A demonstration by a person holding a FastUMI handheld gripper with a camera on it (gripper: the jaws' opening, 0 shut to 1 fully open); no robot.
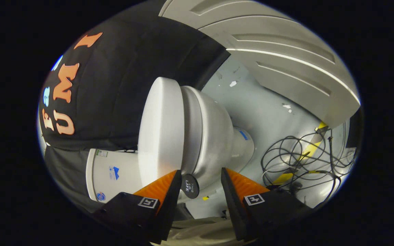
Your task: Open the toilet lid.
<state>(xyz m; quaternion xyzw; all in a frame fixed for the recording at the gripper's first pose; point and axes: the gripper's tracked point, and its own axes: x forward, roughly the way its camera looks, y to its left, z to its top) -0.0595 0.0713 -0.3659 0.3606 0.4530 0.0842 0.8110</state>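
White glossy plastic, the toilet lid (161, 133) lies closed on the bowl (210, 136), just ahead of the gripper (200, 182), whose fingers stand apart and hold nothing. The lid looks stiff, light and slippery; I would hold its front rim near the round black tab (190, 186).

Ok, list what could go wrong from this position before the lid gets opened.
1. The gripper is open with the toilet lid just ahead of its fingers and nothing pressed between them; closing now would likely miss the lid's edge.
2. The lid looks smooth and glossy, so the orange fingers may slip off it.
3. Loose black cables lie on the floor beside the toilet bowl; a wide swing could snag them.
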